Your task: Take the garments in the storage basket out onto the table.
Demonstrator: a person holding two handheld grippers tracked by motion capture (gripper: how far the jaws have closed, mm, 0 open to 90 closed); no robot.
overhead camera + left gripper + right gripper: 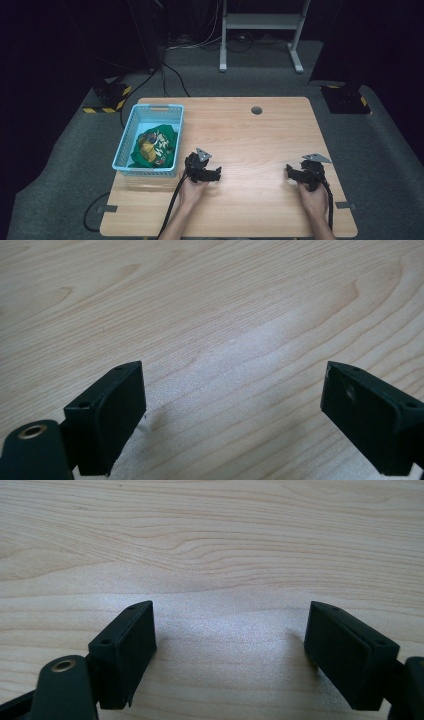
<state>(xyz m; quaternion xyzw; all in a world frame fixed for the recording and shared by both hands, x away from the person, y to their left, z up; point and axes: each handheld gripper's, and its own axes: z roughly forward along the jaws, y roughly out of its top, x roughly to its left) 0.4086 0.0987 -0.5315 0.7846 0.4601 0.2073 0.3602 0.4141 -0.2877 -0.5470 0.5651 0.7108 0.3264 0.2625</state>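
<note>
Pale wood grain is seen beneath both pairs of jaws, which stand wide apart with nothing between them. The table (250, 145) carries a light blue basket (129, 134) at its far left, and a bundled green cloth (152, 145) with yellow and white print lies inside it. The left gripper (216, 174) is held just beside the basket's near right corner, low over the wood; the right gripper (291, 172) is held well apart from the basket, toward the table's right edge.

The step in hand is judged to be a reach for the cloth in the basket. It would be done well if the left gripper were turned toward the basket and lowered over the rim rather than across it, so that the plastic wall is not pushed. A raised fold should be chosen, and the jaws closed fully on fabric before any lift.
</note>
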